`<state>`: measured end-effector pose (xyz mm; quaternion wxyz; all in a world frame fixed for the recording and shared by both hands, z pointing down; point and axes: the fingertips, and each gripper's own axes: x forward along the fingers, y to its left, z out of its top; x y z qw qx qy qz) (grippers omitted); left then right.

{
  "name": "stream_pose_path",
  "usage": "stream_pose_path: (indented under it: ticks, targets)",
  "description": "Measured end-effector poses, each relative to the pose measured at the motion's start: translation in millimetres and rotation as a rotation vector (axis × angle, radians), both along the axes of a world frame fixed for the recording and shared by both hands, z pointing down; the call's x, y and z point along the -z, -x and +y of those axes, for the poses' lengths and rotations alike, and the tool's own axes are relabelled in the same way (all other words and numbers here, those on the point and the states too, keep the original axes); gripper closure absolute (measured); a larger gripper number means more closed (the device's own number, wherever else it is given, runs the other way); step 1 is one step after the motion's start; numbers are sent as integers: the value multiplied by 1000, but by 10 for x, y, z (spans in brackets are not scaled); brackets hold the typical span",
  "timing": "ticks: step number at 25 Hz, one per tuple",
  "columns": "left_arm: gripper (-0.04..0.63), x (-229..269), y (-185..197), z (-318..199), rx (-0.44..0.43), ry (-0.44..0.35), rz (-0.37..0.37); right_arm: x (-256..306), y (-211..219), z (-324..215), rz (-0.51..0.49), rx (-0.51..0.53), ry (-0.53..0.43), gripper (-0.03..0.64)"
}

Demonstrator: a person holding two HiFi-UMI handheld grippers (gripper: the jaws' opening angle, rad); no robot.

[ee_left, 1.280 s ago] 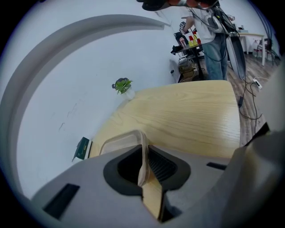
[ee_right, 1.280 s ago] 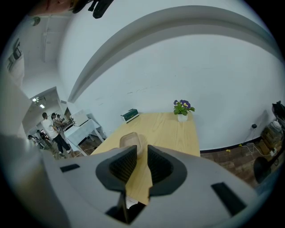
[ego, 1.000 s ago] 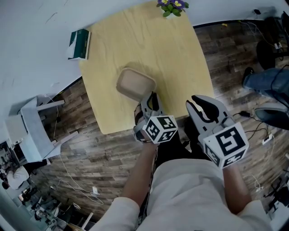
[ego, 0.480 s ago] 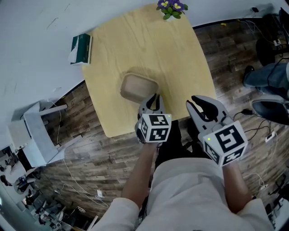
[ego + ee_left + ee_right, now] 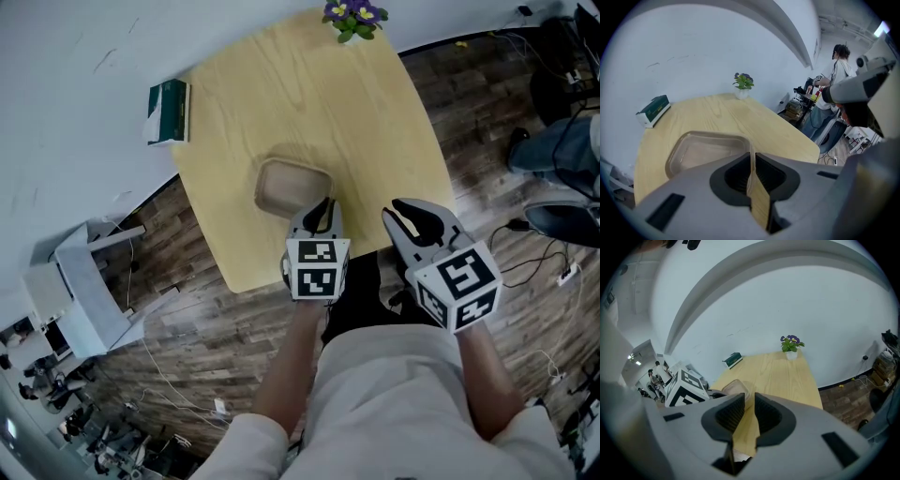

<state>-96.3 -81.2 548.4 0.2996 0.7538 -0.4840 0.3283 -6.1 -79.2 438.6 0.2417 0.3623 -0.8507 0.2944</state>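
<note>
A clear, empty plastic container [image 5: 292, 187] lies on the near part of a light wooden table [image 5: 375, 112]. My left gripper [image 5: 322, 212] hovers over the table's near edge, just short of the container [image 5: 705, 150]. Its jaws are shut with nothing between them [image 5: 752, 157]. My right gripper [image 5: 412, 212] is held beside it on the right, off the table's edge, jaws open and empty [image 5: 749, 401]. The right gripper view shows the container [image 5: 737, 389] ahead to the left and the left gripper's marker cube [image 5: 686, 385].
A green tissue box [image 5: 167, 99] lies at the table's far left edge and a small potted plant [image 5: 353, 17] stands at the far corner by the white wall. A white bench [image 5: 80, 281] stands to the left on the wood floor. A person [image 5: 836, 65] stands off to the right.
My left gripper has swung left, facing the container and the wall instead of the table's right end. Its marker cube has come into the right gripper view. The right gripper has barely moved.
</note>
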Motion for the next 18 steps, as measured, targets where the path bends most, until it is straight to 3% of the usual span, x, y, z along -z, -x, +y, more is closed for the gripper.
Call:
stream_pose_path:
  ticks: [4,10,18]
  targets:
    - [560,5,18,-10,9,17,64,-138,74,11,-10,-8,36,548]
    - [560,66,33,-4,-12,20,97,-399,223,39,-46,-24,111,548]
    - [561,179,48,39,-19,34,196,-694,431,58,-170,-79,230,549]
